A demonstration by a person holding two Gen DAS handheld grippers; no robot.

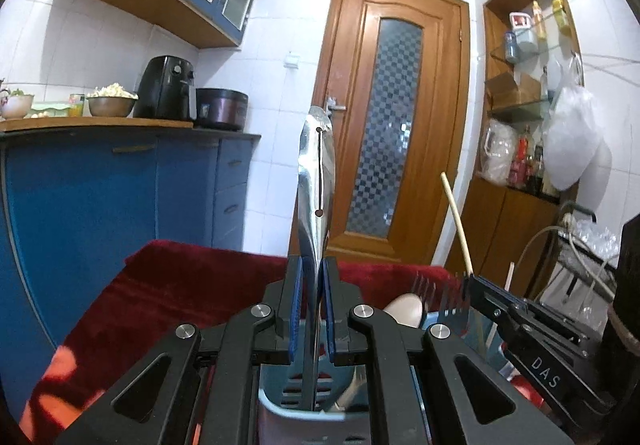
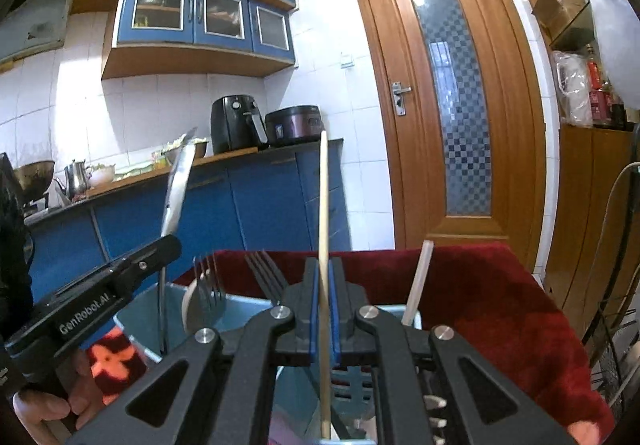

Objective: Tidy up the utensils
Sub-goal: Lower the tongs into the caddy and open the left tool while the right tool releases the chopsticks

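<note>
**2 upright utensils over a crowded caddy: where this could slip**

The left gripper (image 1: 316,309) is clenched on a flat metal utensil (image 1: 314,181), probably a spatula or knife; the right gripper (image 2: 325,309) is clenched on a single wooden chopstick (image 2: 324,205). Both pieces stand in or just above the blue slotted utensil holder (image 1: 272,405), which sits on a red cloth (image 1: 192,285) covering the table.

Orientation: each utensil's long axis runs nearly vertical, free end toward 12 o'clock, lower end down past the pads toward 6 o'clock into the holder. In the right wrist view the metal utensil leans slightly toward 1 o'clock; the chopstick is almost plumb.

Risks, as I judge them:
- The chopstick is thin and round, so it could pivot between the pads and miss its compartment if lowered at a tilt.
- The metal utensil is smooth and held flat (little friction there); an early release could let it drop hard and rock the light holder.
- Forks (image 2: 266,277), a spoon (image 1: 406,309) and a pale chopstick (image 2: 418,281) already fill the holder, so either piece may snag on the tines.
- The 2 grippers are near each other over the holder and could collide.
</note>
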